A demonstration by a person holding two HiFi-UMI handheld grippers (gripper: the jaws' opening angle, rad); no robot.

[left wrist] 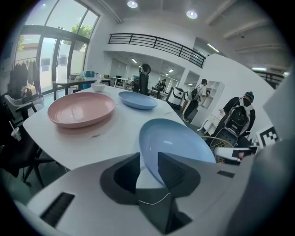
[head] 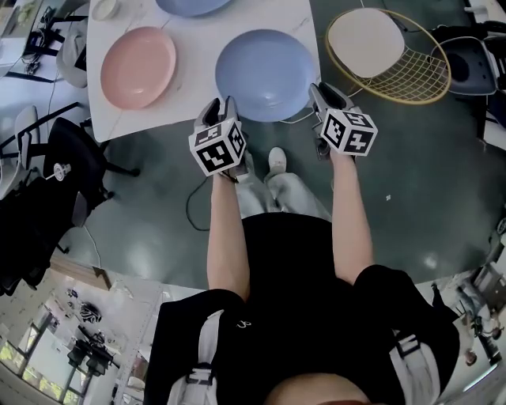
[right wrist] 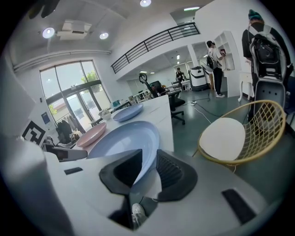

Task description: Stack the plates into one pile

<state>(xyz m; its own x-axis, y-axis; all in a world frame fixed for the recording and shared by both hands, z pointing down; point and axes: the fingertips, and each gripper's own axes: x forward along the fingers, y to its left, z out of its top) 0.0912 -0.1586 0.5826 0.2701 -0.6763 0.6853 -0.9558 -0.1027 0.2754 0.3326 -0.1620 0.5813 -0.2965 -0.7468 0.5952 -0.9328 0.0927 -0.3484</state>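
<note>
The near blue plate point(head: 265, 73) is sitting at the table's point(head: 198, 91) near right corner, its rim reaching the near edge and, as far as the head view lets me judge, hanging slightly over it. The left gripper point(head: 222, 104) is released, jaws standing apart with the plate's near left rim lying in the gap. The right gripper point(head: 319, 92) is likewise released, straddling the near right rim without pinching it. The pink plate point(head: 138, 67) is lying toward the left edge, well apart, and a second blue plate point(head: 194, 6) is sitting at the far edge beside a small white bowl point(head: 104, 8).

The risk lies in how little rim each gripper is covering. If one side clenches before the other, the plate is likely tilting or skidding on the smooth top, and with the edge this close it could be sliding off toward the floor. A shallow bite on a glossy rim may also be slipping once the plate is lifted.

Nothing is lying between this plate and the pink one. A wire chair point(head: 387, 55) is standing just off the right edge, and a black office chair point(head: 75, 150) is crowding the near left corner.
</note>
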